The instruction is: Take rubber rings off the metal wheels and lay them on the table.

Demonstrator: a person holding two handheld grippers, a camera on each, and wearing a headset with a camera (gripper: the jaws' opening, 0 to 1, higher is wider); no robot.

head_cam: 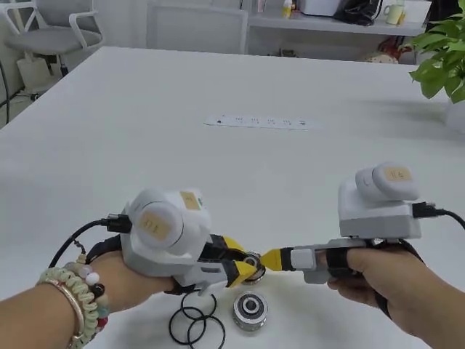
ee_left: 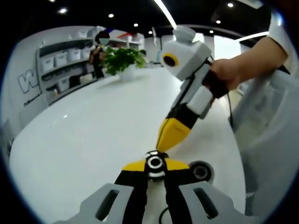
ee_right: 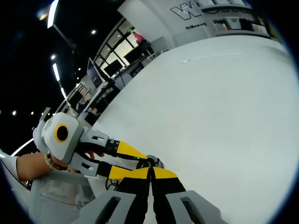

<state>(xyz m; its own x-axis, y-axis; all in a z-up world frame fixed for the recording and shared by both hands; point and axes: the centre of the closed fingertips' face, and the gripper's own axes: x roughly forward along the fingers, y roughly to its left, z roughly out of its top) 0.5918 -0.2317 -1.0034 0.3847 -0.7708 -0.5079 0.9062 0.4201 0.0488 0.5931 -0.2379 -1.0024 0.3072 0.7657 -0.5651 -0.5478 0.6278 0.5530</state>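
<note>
Now a wheel [head_cam: 251,262] is held clamped just above the table [head_cam: 218,167] in the jaws of the left gripper [head_cam: 245,267]; the right gripper [head_cam: 269,259], jaws drawn together to a thin seam, is set with its tip against the wheel's rim; whether rubber is pinched there cannot be told. A second wheel [head_cam: 250,310] lies on the table just below, with loose rings [head_cam: 195,321] beside it. Several slips are judged possible: the closed tip may skid off the metal if the rubber is not caught; the wheel may be twisted out of the left jaws if it is pulled sideways; a stretched band may snap free and be flung off the table. A large "W" [ee_left: 25,81] can be read on a far wall in the left gripper view; smaller lettering [ee_right: 196,25] in the right gripper view is too blurred to be read.
</note>
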